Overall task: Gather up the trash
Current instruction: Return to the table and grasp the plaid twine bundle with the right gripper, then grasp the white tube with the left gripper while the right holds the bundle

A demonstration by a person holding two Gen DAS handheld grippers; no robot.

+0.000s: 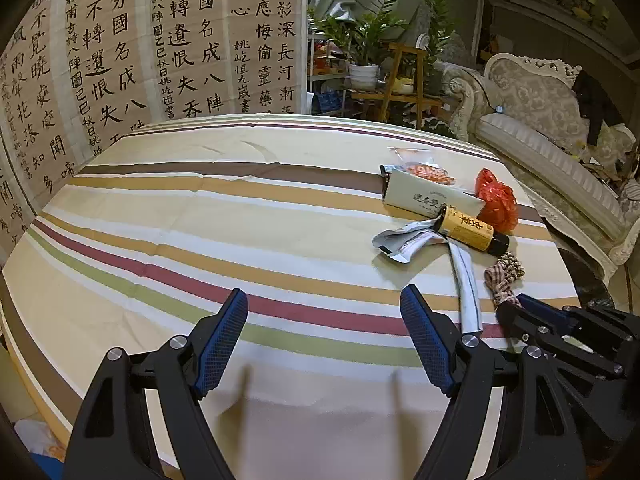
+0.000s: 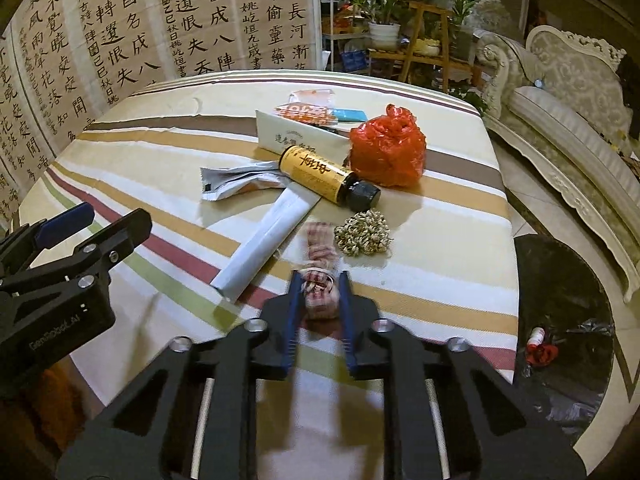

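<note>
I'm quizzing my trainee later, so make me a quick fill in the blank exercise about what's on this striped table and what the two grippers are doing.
1. The right gripper is shut on a checked ____.
2. The left gripper is ____ and holds nothing.
3. The yellow bottle has a ____ cap.
4. The crumpled plastic bag beside the bottle is ____.

Missing words: cloth; open; black; red

Tablecloth (image 2: 168, 168): you see matt, creased woven cloth.
Red bag (image 2: 387, 152): glossy crinkled plastic.
Checked bundle (image 2: 318, 280): blurred, probably fabric.
Bottle (image 2: 328, 178): shiny amber, paper label.
</note>
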